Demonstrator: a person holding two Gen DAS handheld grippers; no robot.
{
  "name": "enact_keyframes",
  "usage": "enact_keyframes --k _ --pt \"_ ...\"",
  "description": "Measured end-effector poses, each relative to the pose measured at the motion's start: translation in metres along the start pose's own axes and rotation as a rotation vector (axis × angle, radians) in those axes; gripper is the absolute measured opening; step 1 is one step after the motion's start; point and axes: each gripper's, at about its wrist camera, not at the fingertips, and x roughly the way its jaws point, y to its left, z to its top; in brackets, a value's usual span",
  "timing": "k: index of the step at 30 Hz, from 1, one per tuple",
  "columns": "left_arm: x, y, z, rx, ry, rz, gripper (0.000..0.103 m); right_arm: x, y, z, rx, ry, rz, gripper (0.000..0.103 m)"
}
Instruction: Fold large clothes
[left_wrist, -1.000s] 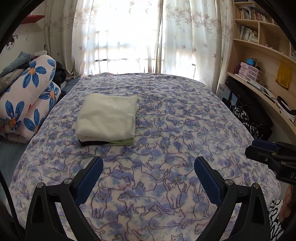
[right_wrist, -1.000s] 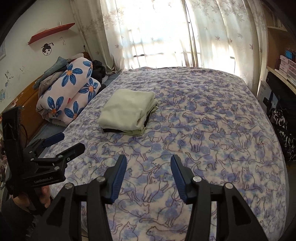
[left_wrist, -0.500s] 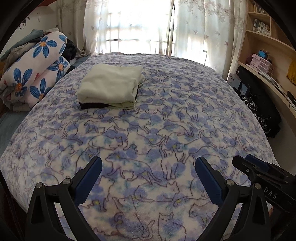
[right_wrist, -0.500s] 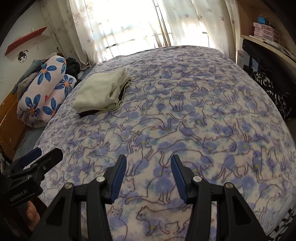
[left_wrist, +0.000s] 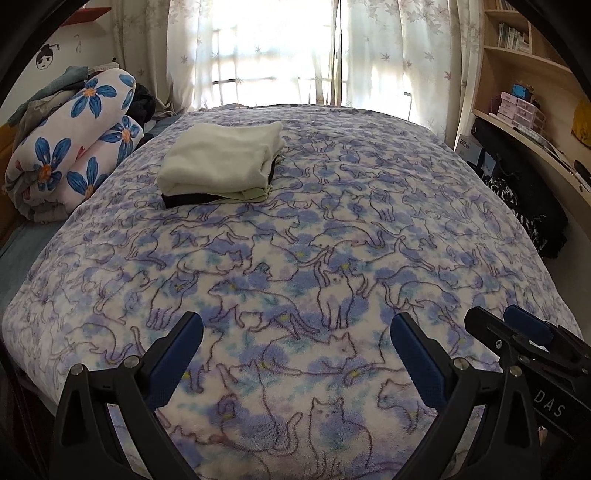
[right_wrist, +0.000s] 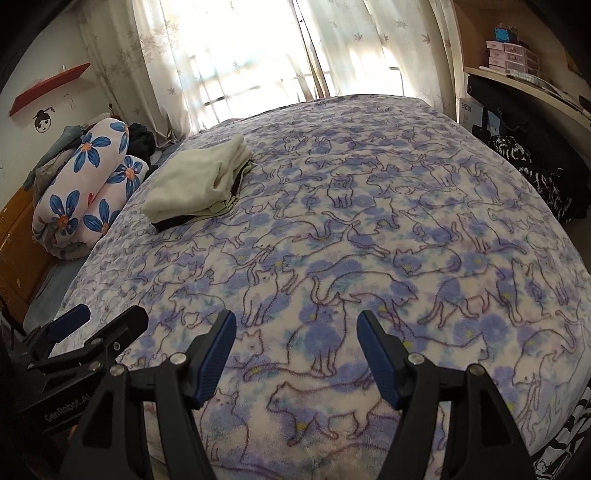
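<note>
Fuzzy fleece blanket (left_wrist: 332, 258), soft matt cloth stack (left_wrist: 221, 162), ribbed blue tongs pads (right_wrist: 218, 354).

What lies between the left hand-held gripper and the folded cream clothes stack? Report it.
Only bare cat-print fleece blanket separates the left hand-held gripper from the folded cream clothes stack, shown in the left wrist view.

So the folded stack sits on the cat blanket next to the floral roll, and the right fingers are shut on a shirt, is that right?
Not quite. The right gripper is open with nothing between its fingers; its jaws have just been opening over bare cat blanket, as the right wrist view shows. The rest holds: the folded stack lies on the blanket beside the floral roll.
</note>
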Motion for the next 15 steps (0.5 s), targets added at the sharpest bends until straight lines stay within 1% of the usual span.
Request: enact_keyframes --k 4,15 --pt "-0.0003 0.0001 -0.0005 -0.005 0.001 0.006 0.101 -0.0017 0.0013 -0.0018 -0.013 -0.009 -0.02 0.068" --pt "0.0024 -0.0001 -0.002 -0.003 0.01 0.026 0.101 0.0012 -0.0004 -0.0035 -0.006 0.004 -0.03 0.068"
